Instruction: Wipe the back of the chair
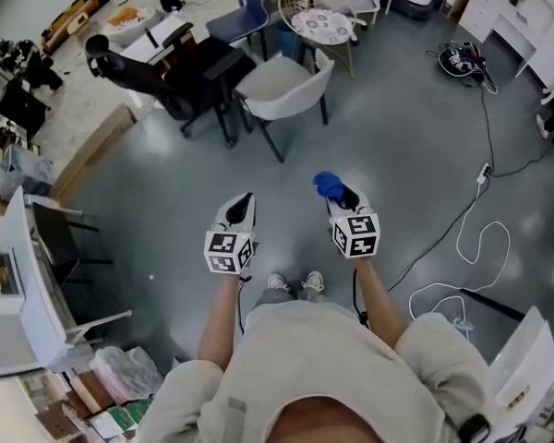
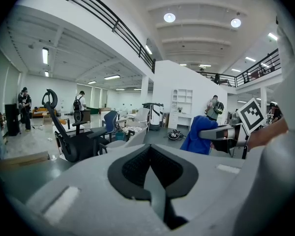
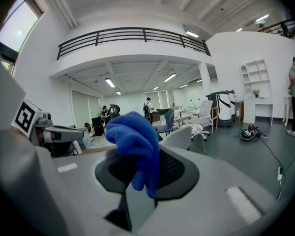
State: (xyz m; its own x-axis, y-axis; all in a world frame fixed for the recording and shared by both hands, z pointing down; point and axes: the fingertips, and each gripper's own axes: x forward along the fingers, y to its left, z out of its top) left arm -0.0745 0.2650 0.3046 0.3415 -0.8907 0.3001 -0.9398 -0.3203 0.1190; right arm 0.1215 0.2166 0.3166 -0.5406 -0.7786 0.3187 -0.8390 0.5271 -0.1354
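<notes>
Risked dropping blue cloth [image 3: 135,141], edge-pinched in right hand-held gripper [image 1: 342,197], short of white chair [image 1: 282,86]; held left hand-held gripper [image 1: 242,206] closed, empty.

left gripper [image 2: 150,152]: jaws together, empty | black chair [image 2: 69,142]: ahead left, well apart | right gripper [image 2: 209,132]: at right, clamps blue cloth [image 2: 195,137]

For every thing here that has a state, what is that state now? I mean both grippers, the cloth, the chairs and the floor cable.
left gripper: jaws together, empty.
right gripper: shut on the blue cloth.
blue cloth: bunched, pinched between the right jaws.
white chair: upright on the floor, untouched, ahead of both grippers.
black office chair: standing beside the white chair.
white cable: lying in loose loops on the floor.
</notes>
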